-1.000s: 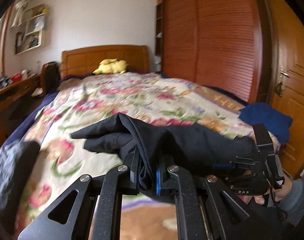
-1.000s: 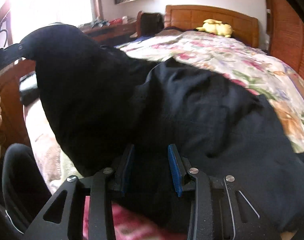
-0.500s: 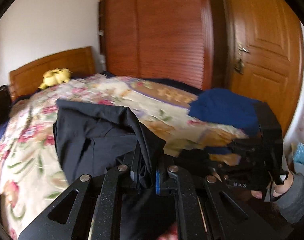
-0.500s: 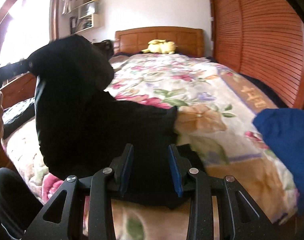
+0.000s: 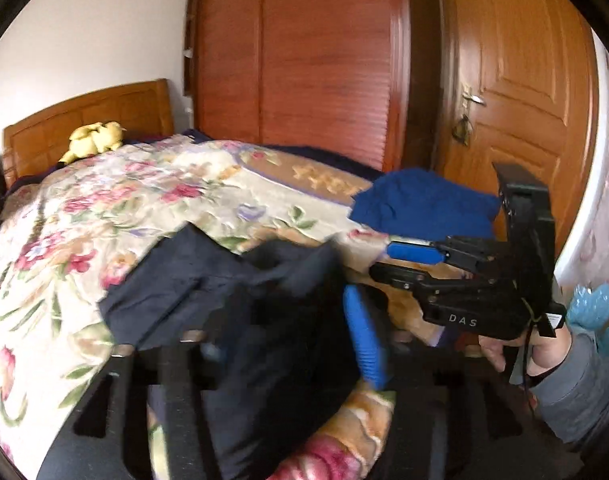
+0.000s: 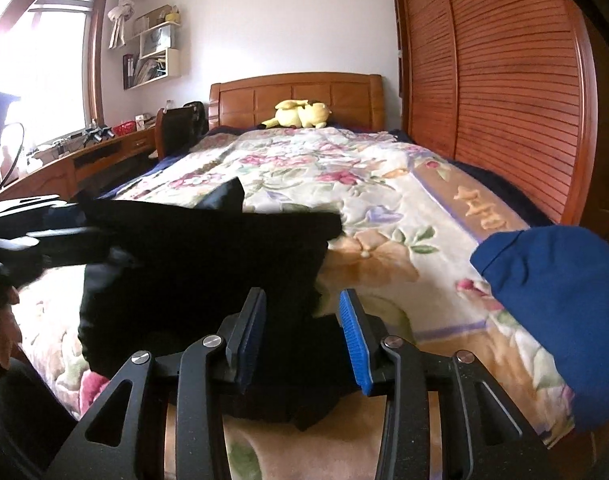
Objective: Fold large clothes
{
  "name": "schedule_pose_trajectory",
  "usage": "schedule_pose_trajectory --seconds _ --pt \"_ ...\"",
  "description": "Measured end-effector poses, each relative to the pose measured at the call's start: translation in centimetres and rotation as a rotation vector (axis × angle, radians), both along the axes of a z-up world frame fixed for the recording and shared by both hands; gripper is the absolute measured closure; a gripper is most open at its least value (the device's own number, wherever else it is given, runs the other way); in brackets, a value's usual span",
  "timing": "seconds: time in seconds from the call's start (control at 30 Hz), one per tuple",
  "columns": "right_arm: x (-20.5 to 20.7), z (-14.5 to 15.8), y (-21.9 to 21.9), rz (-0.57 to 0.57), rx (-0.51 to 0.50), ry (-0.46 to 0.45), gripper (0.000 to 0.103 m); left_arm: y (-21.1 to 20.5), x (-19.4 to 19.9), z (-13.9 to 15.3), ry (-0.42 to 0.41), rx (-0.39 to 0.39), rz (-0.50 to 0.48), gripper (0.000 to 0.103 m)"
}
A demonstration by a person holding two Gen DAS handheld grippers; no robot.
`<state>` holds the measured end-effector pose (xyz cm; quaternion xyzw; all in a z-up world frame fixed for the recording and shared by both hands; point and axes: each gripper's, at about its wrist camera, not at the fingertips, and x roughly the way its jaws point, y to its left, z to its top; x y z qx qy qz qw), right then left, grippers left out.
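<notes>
Left wrist: right gripper [image 5: 388, 258] body reads "DAS", white lettering.

The left gripper [image 5: 288, 344] is tilted a little downward near the foot edge of the bed, and its jaws have just been opening wide, with dark cloth lying loose between them and no pad pressing on it. The right gripper [image 6: 302, 336] is also tilted slightly downward, its blue pads [image 6: 354, 340] apart with dark cloth between them; its jaws have opened a little more. In the left wrist view the right hand [image 5: 540, 354], in a grey sleeve, holds its gripper from below.
</notes>
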<state>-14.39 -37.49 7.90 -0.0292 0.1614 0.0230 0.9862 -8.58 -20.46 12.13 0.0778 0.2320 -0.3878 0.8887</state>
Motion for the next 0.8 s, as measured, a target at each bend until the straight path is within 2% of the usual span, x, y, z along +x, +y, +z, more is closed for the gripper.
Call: schedule_pose_trajectory --seconds 0.03,0.07,0.23,0.5,0.63,0.8 --pt "0.1 0.0 -0.1 0.002 0.001 -0.007 0.062 0.9 -0.2 0.3 -0.015 -0.012 0.018 0.029" --pt "0.0 0.1 -0.1 0.008 0.003 -0.014 0.061 1.6 0.0 0.4 -0.020 -0.017 0.030 0.026" --pt "1.0 0.5 0.9 0.021 -0.015 -0.041 0.057 5.8 1.5 -0.3 -0.022 -0.011 0.138 0.022" --pt "1.9 3.2 3.2 0.062 -0.028 -0.092 0.046 11.3 3.7 -4.4 0.028 -0.029 0.273 0.020" --pt "3.5 3.0 5.3 0.124 -0.065 -0.051 0.045 12.6 4.2 -6.0 0.040 -0.048 0.309 0.020" --pt "6.7 -0.1 6.8 0.139 -0.153 0.085 0.045 14.5 3.7 -7.6 0.044 -0.079 0.334 0.020"
